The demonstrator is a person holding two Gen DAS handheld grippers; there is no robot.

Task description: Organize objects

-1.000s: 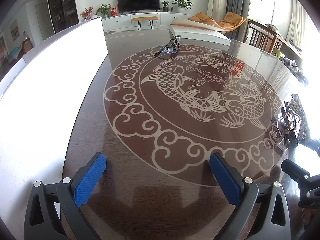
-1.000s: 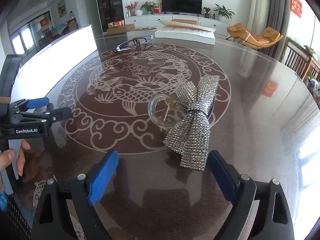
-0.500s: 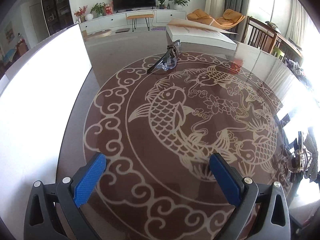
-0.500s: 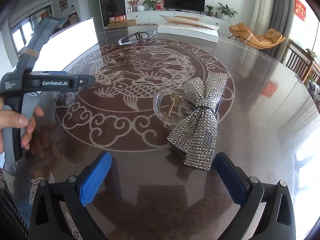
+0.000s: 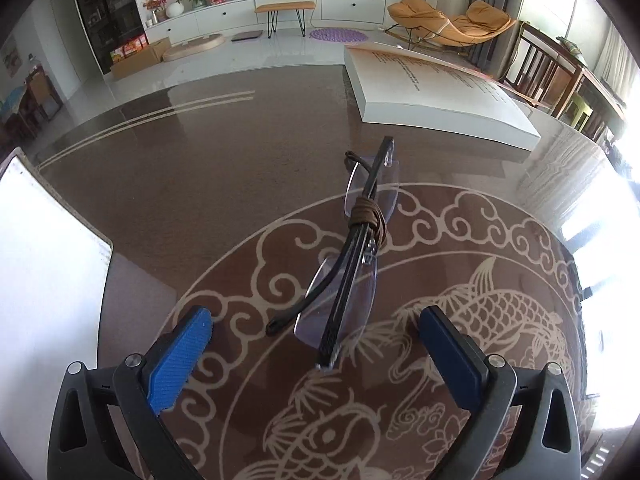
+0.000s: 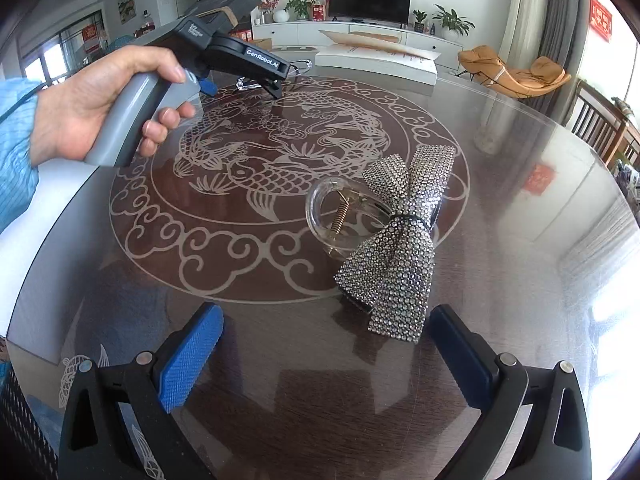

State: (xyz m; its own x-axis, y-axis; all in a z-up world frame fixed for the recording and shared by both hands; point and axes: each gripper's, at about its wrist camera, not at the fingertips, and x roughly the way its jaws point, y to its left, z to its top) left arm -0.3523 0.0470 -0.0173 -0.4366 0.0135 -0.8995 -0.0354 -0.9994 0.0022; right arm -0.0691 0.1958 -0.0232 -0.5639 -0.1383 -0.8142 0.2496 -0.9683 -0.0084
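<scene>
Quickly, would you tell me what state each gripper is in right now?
Left gripper: open, empty, glasses just ahead.
Right gripper: open, empty, hair clip ahead.

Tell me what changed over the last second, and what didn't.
The left tool travelled across the table toward the folded glasses, which now lie just ahead of its open jaws, untouched. The right tool's jaws have just been opening, nothing between them. The rhinestone bow hair clip, the glasses and the white box stayed put.
</scene>
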